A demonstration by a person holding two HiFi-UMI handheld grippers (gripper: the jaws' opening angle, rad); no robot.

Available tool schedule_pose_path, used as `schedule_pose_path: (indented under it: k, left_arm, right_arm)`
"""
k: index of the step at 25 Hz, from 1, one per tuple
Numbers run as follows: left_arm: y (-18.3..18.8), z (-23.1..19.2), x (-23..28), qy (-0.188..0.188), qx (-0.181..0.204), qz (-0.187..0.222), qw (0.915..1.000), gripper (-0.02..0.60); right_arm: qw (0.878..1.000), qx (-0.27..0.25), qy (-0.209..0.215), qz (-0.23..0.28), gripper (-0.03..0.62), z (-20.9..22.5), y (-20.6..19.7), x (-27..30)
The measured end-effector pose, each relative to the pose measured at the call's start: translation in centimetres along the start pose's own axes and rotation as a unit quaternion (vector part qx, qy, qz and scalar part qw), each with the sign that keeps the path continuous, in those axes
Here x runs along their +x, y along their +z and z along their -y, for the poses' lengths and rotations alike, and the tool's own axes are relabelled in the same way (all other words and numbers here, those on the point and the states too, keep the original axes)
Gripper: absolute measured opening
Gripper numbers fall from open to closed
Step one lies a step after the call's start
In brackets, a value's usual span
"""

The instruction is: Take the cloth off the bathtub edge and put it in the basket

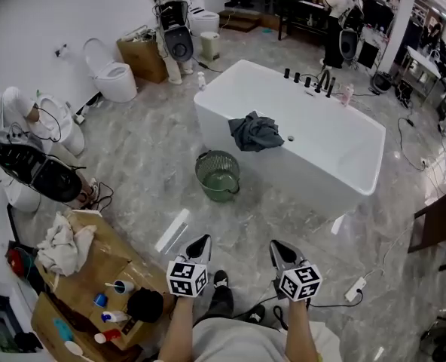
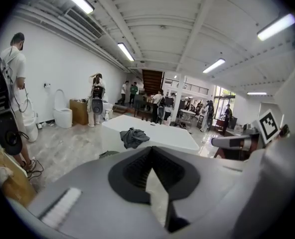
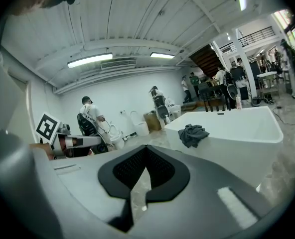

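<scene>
- Approach is the step in hand, by my reading: nothing is picked up yet, and you stand well apart from the tub (image 1: 347,138) with both grippers low in front of you.
- Left gripper (image 1: 200,245): its jaws meet at the tips, with nothing between them.
- Basket (image 1: 218,173): green mesh, on the floor just beside the tub's near wall. I cannot tell whether anything lies in it.
- Cloth (image 1: 255,132): dark grey and bunched, it is draped over the tub's near edge, up and to the right of the basket.
- Right gripper (image 1: 280,247): its jaws are also closed tip to tip and empty.
- Next move: you need to step closer, spread one gripper's jaws and bring them down around the raised bunch of the cloth. Both grippers are about equally far from it. The carry to the basket should then be short.
- Views: only the head view shows the whole basket and how near it stands to the cloth.
- The left gripper view shows just a sliver of the basket above the gripper body, and the right gripper view shows none of it.
- Both gripper views show the cloth side-on, hanging over the rim, and they show the jaw tips meeting, which the head view leaves unclear.
</scene>
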State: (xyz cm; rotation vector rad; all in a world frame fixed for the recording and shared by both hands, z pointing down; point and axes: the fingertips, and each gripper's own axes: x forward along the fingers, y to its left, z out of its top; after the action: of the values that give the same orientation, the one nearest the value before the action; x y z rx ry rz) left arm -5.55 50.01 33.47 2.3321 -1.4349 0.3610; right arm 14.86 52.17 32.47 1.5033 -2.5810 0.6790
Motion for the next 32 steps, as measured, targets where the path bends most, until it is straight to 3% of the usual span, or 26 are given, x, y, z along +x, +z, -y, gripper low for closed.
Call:
schedule_pose_path:
  k: [3, 7, 11, 13, 18, 24, 32]
  left_arm:
    - [1.9, -0.9, 2.3, -0.032, -0.024, 0.004, 0.9992, 0.057]
    - [3.7, -4.1, 4.8, -0.033, -0.018, 0.004, 0.9993, 0.057]
    - [5.5, -8.2, 6.7, -0.025, -0.016, 0.022, 0.9993, 0.057]
    - [6.5, -10.2, 7.2, -0.024, -0.017, 0.029, 0.9991, 0.057]
    - [9.4, -13.8, 7.7, -0.029, -0.025, 0.052, 0.9979, 0.057]
    - [10.0, -16.3, 8.9, -0.020, -0.030, 0.067, 0.9971, 0.055]
    - [10.4, -19.1, 14.0, -0.007, -0.042, 0.034, 0.9985, 0.055]
  right_arm:
    - [1.000, -0.008, -0.012, -0.004, 0.000, 0.6, 1.6, 2.4]
    - [1.000, -0.007, -0.017, -0.006, 0.000, 0.8, 3.2, 6.3]
    - [0.996, 0.058, 0.042, 0.056, 0.000, -0.5, 6.2, 9.5]
    - [0.993, 0.075, 0.047, 0.074, 0.000, -0.4, 7.2, 11.0]
    - [0.996, 0.055, 0.029, 0.066, 0.000, -0.3, 7.7, 14.1]
    - [0.999, -0.030, 0.012, 0.025, 0.000, 0.1, 7.9, 16.3]
    - [0.999, -0.044, -0.003, 0.011, 0.000, 5.6, 9.2, 21.8]
